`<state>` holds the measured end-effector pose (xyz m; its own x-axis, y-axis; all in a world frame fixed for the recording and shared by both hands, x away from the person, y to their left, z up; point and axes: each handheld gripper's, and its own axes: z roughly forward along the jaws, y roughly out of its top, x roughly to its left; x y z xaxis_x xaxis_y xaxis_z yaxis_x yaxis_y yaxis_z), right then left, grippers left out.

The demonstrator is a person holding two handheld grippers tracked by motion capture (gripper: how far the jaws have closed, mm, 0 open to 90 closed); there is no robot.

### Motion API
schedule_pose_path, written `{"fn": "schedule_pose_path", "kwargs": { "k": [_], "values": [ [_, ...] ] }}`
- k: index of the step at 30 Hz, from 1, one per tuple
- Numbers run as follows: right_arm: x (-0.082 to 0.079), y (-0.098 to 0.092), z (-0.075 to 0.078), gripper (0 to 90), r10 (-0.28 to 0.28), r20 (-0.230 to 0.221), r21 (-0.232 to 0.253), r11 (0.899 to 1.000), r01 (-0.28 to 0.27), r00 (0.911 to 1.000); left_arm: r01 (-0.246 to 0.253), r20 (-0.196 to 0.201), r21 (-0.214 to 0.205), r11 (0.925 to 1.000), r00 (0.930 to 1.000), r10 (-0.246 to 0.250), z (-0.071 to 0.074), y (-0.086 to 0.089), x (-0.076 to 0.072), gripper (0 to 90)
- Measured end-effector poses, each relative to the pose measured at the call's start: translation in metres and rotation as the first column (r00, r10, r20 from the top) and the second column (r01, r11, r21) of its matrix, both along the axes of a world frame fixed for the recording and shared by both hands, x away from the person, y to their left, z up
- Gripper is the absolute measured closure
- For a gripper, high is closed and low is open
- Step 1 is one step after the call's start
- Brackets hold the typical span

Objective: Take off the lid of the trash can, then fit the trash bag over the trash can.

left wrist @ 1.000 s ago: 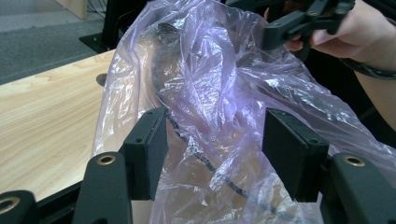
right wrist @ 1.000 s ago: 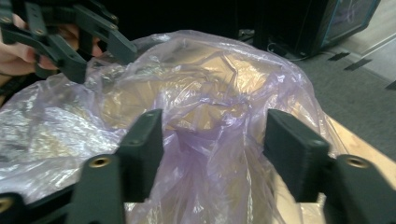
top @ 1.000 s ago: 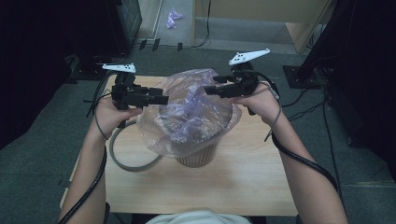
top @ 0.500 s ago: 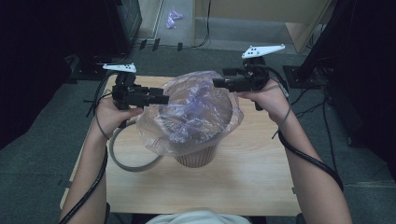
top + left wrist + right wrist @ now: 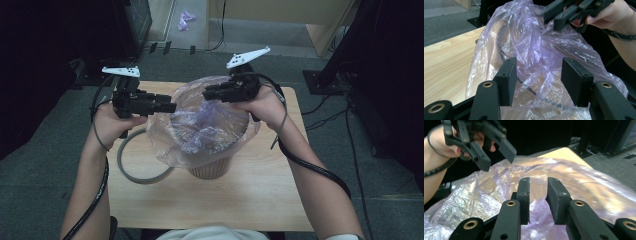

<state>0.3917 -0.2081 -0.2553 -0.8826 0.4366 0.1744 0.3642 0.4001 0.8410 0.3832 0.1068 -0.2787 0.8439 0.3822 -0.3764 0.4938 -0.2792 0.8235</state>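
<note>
A brown ribbed bin (image 5: 210, 170) stands mid-table, and a thin, clear purple plastic bag (image 5: 200, 131) is draped over its mouth. My left gripper (image 5: 167, 106) sits at the bag's left edge. In the left gripper view, my left gripper (image 5: 539, 75) has wide-apart jaws that have just closed a little; bag film (image 5: 536, 50) lies between and behind them, unpinched. My right gripper (image 5: 207, 93) hovers over the bag's far rim. Its jaws (image 5: 537, 195) have just closed to a narrow gap with nothing in it, above the bag (image 5: 574, 182).
A grey ring (image 5: 142, 179) lies on the wooden table (image 5: 200, 210), left of the bin. Dark cabinets and floor cables surround the table. A purple scrap (image 5: 185, 17) lies on the floor at the back. Each gripper view shows the other gripper close by (image 5: 564, 12) (image 5: 491, 147).
My right gripper swung out towards the back right, then came back left over the bag's far rim, and its jaws narrowed. The left hand stayed put.
</note>
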Motion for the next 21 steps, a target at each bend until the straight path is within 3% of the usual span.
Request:
{"fn": "schedule_pose_path", "kwargs": {
  "k": [7, 13, 19, 21],
  "values": [
    [-0.002, 0.018, -0.004, 69.0, 0.048, -0.032, -0.025, 0.999, -0.049, 0.9983, 0.002, 0.001, -0.001, 1.0000, 1.0000, -0.002, -0.003, 0.005, 0.001, 39.1],
    [-0.001, 0.030, -0.012, 69.7, 0.076, -0.071, -0.062, 0.995, -0.080, 0.9946, 0.030, -0.016, 0.017, 0.9994, 0.9994, -0.029, -0.005, 0.004, -0.001, 38.6],
    [0.001, 0.050, -0.026, 65.8, 0.092, -0.090, -0.147, 0.984, -0.105, 0.9917, 0.057, -0.016, 0.035, 0.9978, 0.9983, -0.057, -0.008, 0.001, -0.001, 37.5],
    [0.005, 0.054, -0.031, 62.2, 0.086, -0.102, -0.154, 0.983, -0.102, 0.9910, 0.059, -0.009, 0.048, 0.9971, 0.9983, -0.058, -0.011, 0.000, -0.001, 37.2]
  ]
}}
